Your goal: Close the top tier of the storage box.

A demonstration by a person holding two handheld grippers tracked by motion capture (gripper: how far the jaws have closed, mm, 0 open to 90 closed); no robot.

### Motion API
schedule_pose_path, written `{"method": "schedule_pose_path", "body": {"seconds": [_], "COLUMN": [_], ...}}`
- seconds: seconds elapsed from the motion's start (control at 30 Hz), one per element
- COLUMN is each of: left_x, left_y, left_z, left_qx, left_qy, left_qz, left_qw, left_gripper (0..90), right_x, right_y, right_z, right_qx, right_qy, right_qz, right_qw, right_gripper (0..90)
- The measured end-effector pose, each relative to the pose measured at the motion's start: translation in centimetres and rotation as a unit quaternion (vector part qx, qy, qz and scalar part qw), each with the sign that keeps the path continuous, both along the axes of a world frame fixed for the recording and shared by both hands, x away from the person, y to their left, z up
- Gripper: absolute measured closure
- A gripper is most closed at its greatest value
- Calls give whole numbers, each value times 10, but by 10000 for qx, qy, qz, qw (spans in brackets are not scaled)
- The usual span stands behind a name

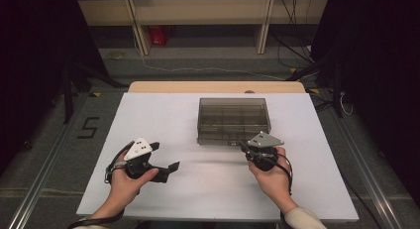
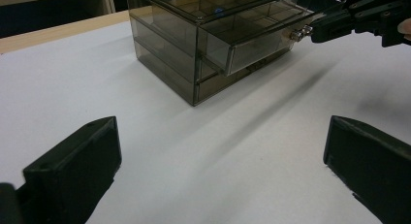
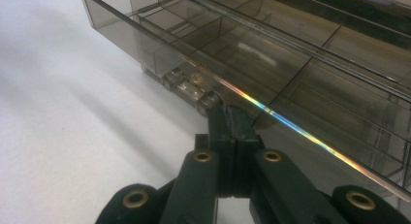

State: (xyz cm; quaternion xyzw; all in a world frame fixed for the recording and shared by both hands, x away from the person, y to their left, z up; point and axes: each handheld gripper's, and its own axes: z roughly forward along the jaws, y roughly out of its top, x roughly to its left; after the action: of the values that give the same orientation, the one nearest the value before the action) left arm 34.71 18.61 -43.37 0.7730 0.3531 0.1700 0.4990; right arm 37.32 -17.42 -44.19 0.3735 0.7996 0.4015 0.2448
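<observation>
Drawer (image 2: 252,44) of the box (image 1: 234,121) is partly out, right gripper (image 3: 228,118) clamped on its handle (image 3: 189,90), left gripper (image 1: 166,170) idle, jaws spread.

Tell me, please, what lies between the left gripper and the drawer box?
Nothing: in the left gripper view, bare white table lies between the open left gripper and the drawer box. The high view agrees.

Bare table (image 1: 163,120) left of drawer box (image 1: 233,119); passage open.
</observation>
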Motion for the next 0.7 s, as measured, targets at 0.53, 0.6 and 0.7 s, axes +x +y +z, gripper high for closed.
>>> {"method": "schedule_pose_path", "body": {"seconds": [0.53,0.6,0.7], "left_x": [0,-1,-1], "left_y": [-1,-1,-1], "left_z": [0,0,0], "left_qx": [-13,-11,-5], "left_qy": [4,-4,-1], "left_qz": [-4,-7,-8], "left_qw": [10000,10000,10000], "left_gripper": [0,0,0], "right_x": [8,9,10], "right_y": [1,1,1], "right_z": [1,1,1], "right_qx": [43,43,58], "right_qy": [-47,-46,-56], "right_qz": [-82,-98,-106], "right_qw": [9999,9999,9999], "right_gripper": [900,900,900]}}
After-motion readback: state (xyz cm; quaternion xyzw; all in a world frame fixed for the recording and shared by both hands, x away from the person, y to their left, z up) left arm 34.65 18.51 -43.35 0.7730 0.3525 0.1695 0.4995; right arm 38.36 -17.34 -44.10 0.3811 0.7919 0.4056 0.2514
